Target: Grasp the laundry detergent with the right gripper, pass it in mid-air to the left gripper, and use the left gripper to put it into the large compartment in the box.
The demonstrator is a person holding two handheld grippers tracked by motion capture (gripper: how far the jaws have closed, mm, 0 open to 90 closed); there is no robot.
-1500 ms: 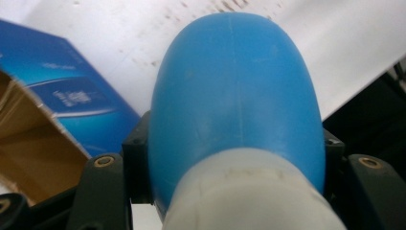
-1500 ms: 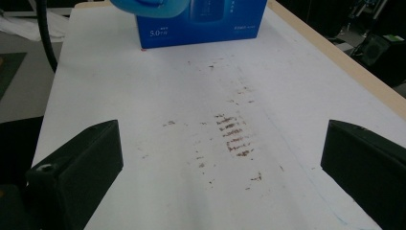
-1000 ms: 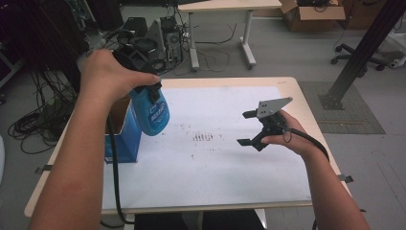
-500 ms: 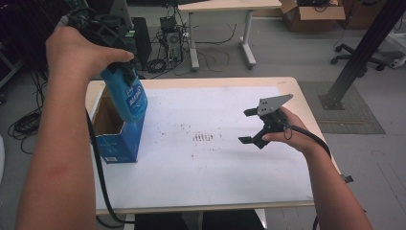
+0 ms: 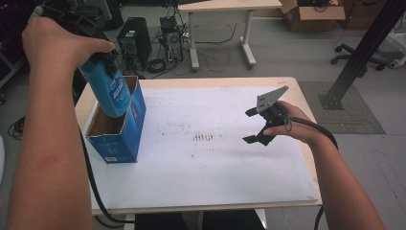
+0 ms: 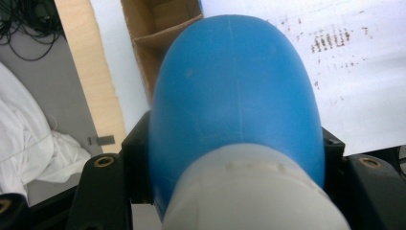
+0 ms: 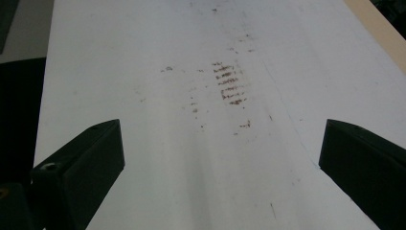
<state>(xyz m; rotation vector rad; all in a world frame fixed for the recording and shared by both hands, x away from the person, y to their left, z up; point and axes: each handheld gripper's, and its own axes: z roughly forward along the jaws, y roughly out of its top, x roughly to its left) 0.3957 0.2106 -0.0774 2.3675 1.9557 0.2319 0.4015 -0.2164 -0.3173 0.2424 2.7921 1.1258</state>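
Light wood table [image 5: 297,88] with rounded corners, pretty much covered by a big white sheet [image 5: 215,167]; the sheet's got a patch of small brownish marks [image 5: 203,137] near the middle, same smudgy rows show close up in the right gripper view [image 7: 230,88]; an open blue cardboard box [image 5: 117,139] stands upright on the sheet at the left edge; brown inside.

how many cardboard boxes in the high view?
2. One open blue box stands on the table's left side, with the bottle held by the left claw dipping into it. One brown box sits on the floor, far back right. Others may be hidden.
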